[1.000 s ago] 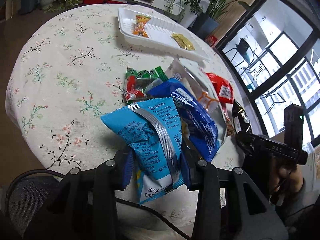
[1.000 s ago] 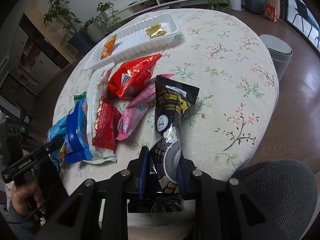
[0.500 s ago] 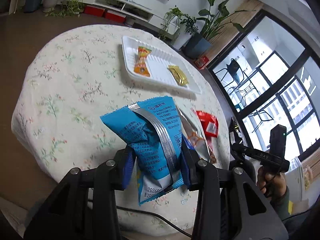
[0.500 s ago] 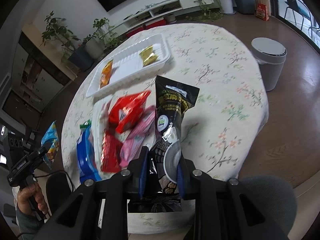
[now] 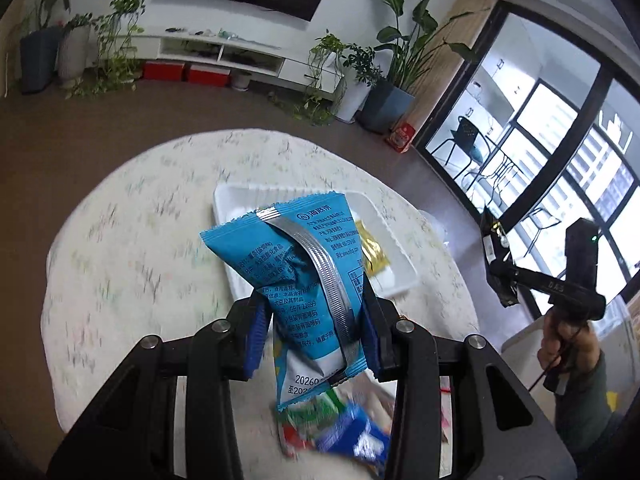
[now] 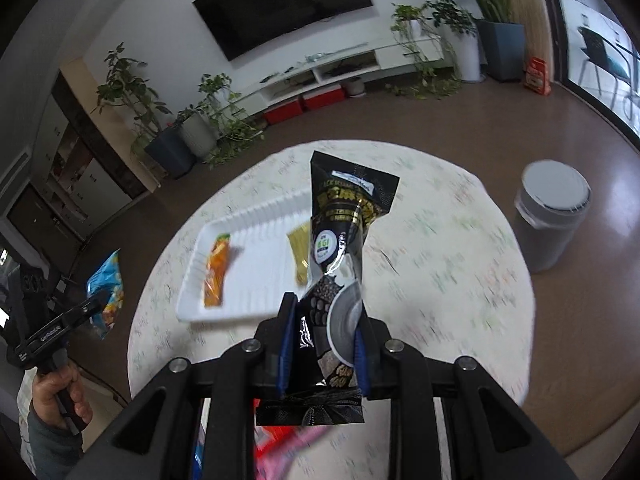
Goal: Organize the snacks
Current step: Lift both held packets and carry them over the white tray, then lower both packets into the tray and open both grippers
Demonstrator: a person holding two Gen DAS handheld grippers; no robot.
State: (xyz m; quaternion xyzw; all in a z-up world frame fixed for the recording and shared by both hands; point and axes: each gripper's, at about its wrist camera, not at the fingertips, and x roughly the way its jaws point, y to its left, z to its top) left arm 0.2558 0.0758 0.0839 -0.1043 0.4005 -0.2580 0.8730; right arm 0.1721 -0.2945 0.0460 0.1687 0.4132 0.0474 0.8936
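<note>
Two handheld grippers, each clamped on a snack packet, above a round floral table.

The left gripper (image 5: 312, 336) pinches a blue packet (image 5: 298, 268); the right gripper (image 6: 322, 346) pinches a black packet (image 6: 340, 240). Beyond lies a white tray (image 6: 256, 256) holding an orange snack (image 6: 216, 270) and a gold snack (image 5: 372, 252).

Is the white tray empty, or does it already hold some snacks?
Not empty. The white tray holds an orange packet near its left end and a gold packet further right. Most of its ribbed floor is bare.
</note>
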